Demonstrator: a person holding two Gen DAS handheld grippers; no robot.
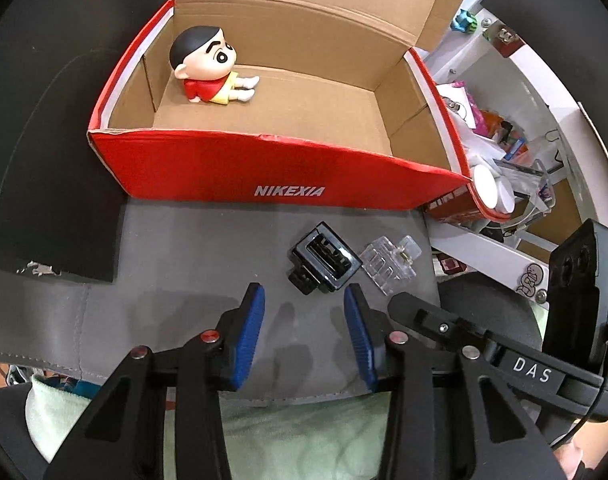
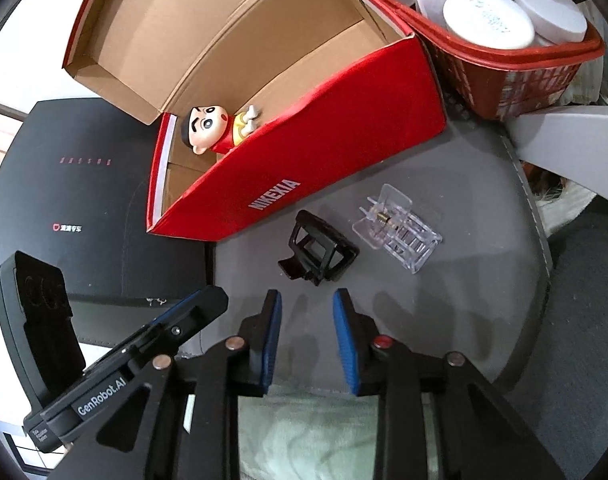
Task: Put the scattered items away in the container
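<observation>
A red cardboard box (image 1: 240, 176) (image 2: 304, 176) stands open on a grey mat, its lid flipped back. A cartoon boy figurine (image 1: 210, 68) (image 2: 216, 126) lies inside it at the left end. In front of the box a black plastic clip (image 1: 324, 260) (image 2: 318, 250) and a clear plastic case (image 1: 390, 266) (image 2: 398, 232) lie side by side on the mat. My left gripper (image 1: 304, 300) hovers just short of the black clip, blue pads apart with nothing between them. My right gripper (image 2: 307, 300) hangs likewise before the clip, its jaws narrower and empty. Each view shows the other gripper at its edge.
A dark flat box (image 2: 84, 208) lies left of the red box. A red mesh basket (image 2: 504, 68) with white round lids stands at the right. White shelving (image 1: 516, 92) with small clutter runs beyond the mat's right edge. A pale green cloth (image 1: 304, 432) lies below the grippers.
</observation>
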